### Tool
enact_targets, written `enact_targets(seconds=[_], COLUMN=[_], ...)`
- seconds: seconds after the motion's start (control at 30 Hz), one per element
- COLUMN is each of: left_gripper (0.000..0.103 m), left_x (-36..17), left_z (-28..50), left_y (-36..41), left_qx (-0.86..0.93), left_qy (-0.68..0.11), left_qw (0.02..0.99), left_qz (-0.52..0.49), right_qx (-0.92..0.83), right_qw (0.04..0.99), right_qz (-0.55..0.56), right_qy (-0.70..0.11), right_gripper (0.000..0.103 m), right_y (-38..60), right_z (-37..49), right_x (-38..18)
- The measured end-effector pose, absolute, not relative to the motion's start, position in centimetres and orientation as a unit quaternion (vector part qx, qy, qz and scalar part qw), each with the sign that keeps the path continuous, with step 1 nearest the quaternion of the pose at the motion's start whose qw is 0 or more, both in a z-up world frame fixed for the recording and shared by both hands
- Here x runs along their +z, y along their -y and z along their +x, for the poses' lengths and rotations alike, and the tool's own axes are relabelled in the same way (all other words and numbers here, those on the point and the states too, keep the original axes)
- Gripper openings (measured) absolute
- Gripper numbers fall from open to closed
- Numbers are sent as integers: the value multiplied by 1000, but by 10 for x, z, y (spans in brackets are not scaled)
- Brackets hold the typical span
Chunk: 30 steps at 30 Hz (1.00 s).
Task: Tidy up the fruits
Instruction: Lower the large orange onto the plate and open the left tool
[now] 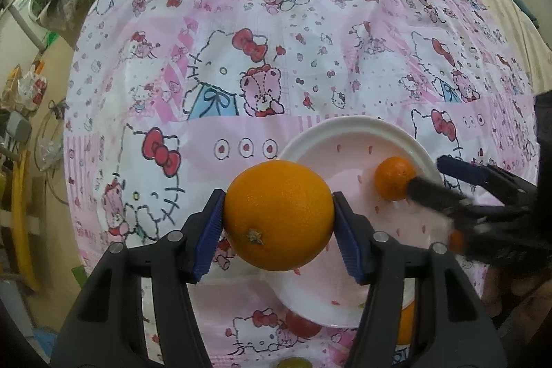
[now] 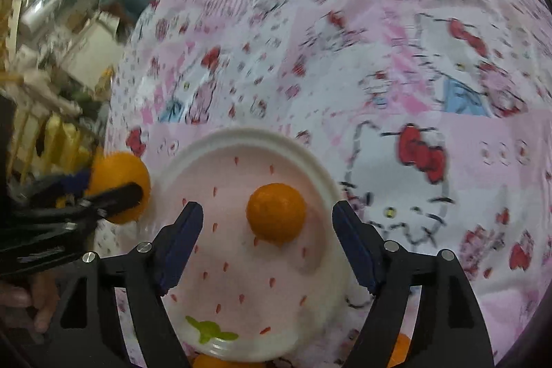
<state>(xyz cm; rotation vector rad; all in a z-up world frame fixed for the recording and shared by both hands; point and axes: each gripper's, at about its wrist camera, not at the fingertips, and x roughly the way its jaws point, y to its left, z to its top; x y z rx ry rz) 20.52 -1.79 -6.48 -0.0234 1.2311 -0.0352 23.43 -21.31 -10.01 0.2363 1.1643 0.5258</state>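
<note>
In the left wrist view, a large orange (image 1: 278,215) is being pinched by the left gripper (image 1: 278,231) above the plate (image 1: 348,130) rim. In the right wrist view, the right gripper (image 2: 268,245) is being held spread around a small orange (image 2: 276,213) lying on the plate (image 2: 241,135).

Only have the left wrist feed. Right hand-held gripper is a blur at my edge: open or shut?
Observer: Open. The right hand-held gripper has a finger on either side of the small orange, and neither touches it.
Operator: Anything else on the plate? My fruit blocks half of it.
Observer: No. The plate holds only that small orange; the rest is printed pattern.
Operator: Is my orange over the plate yet?
Observer: Seemingly not. From the right wrist, the large orange in the left hand-held gripper looks just outside the plate's left rim.
</note>
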Motion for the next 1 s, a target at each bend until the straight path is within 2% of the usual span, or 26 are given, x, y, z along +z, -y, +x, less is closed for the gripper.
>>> enact_targets(seconds=[0.37, 1.0], left_gripper=[57, 59], left_x=[-90, -110], left_z=[219, 229], left_y=[57, 83], left_qx=[-57, -62], left_qy=[-570, -570], left_qw=[819, 817], left_qz=[11, 53], right_qx=[164, 152], right_qw=[820, 817], right_qz=[208, 234], right_qy=[-507, -505], right_gripper=[80, 82], right_y=[289, 309], right_z=[213, 216], right_x=[-66, -61])
